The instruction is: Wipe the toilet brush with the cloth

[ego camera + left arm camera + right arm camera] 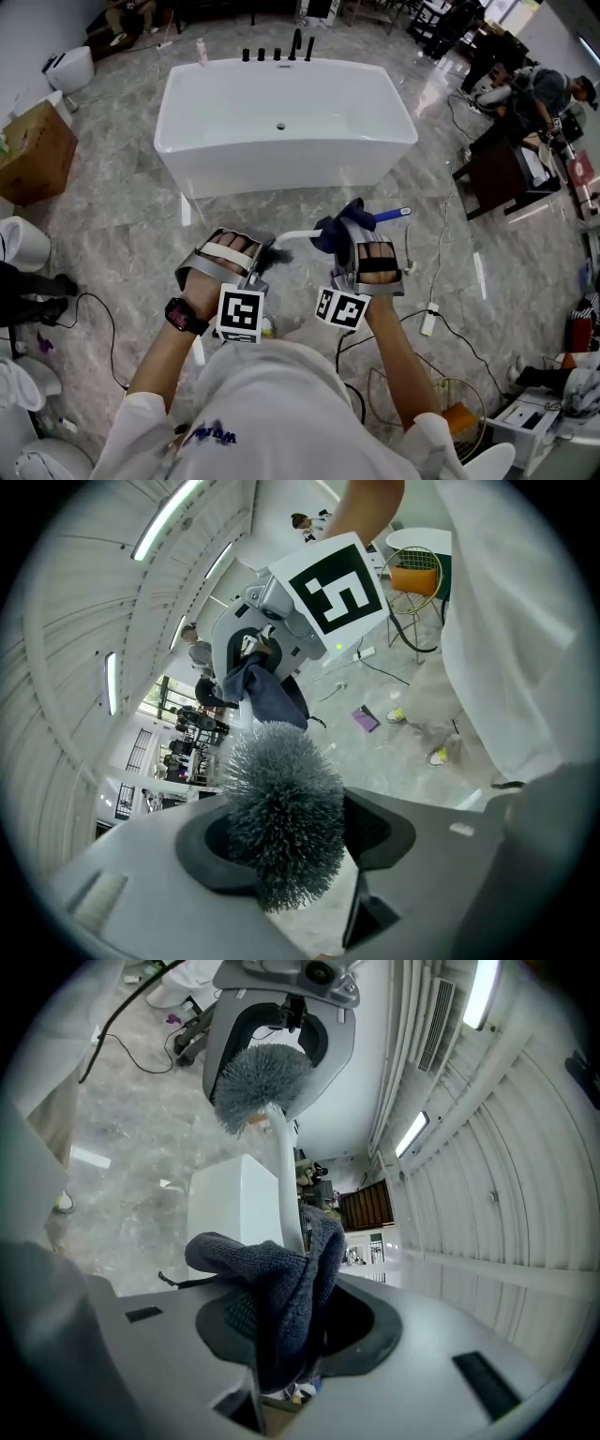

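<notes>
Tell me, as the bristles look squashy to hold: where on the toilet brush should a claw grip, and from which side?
On the toilet brush, probably the bare white shaft between bristle head and cloth: slim, straight and uncovered. Come from above, jaws across it; the bristles would likely give.

Head cam: steeply down over left claw point(258, 248) and right claw point(354, 234). Claw cams ride close behind own jaws, facing each other. All three share the brush point(278, 253).
</notes>
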Tool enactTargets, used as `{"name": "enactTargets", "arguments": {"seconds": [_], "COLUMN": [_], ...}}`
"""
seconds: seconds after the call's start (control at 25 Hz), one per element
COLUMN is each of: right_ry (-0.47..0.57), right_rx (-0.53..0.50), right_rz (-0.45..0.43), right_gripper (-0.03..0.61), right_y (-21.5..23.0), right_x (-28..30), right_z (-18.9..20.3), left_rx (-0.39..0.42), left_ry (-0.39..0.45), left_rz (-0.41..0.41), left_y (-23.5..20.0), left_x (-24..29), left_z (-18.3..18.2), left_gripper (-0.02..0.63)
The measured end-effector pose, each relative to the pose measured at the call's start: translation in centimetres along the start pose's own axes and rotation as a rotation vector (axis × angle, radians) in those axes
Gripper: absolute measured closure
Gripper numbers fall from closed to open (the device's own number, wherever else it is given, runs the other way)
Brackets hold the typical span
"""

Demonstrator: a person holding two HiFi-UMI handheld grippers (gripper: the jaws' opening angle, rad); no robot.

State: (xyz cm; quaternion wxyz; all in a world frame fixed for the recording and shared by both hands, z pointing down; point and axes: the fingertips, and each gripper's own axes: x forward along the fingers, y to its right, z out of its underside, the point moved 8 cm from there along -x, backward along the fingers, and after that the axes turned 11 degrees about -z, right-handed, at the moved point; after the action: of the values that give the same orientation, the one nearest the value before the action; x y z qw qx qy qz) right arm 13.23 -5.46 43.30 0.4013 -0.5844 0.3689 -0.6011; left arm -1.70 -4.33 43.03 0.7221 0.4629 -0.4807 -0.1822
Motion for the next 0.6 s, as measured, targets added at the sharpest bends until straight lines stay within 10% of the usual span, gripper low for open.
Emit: {"name": "enactTargets", "arguments": {"seconds": [0.6], "right_ry": [0.146], "right_rx": [-0.054], "right_rz": [0.0], "right_gripper": [0.459], "right_y": [-1.2], "right_x": [-1.4], "right_z": [-5.1], "left_rx": [-0.009], "left_ry": [0.019], "left_rz": [0.006], "left_y": [0.0], "left_x": [0.5], "left_z": [-0.9], "left_gripper": [0.37]}}
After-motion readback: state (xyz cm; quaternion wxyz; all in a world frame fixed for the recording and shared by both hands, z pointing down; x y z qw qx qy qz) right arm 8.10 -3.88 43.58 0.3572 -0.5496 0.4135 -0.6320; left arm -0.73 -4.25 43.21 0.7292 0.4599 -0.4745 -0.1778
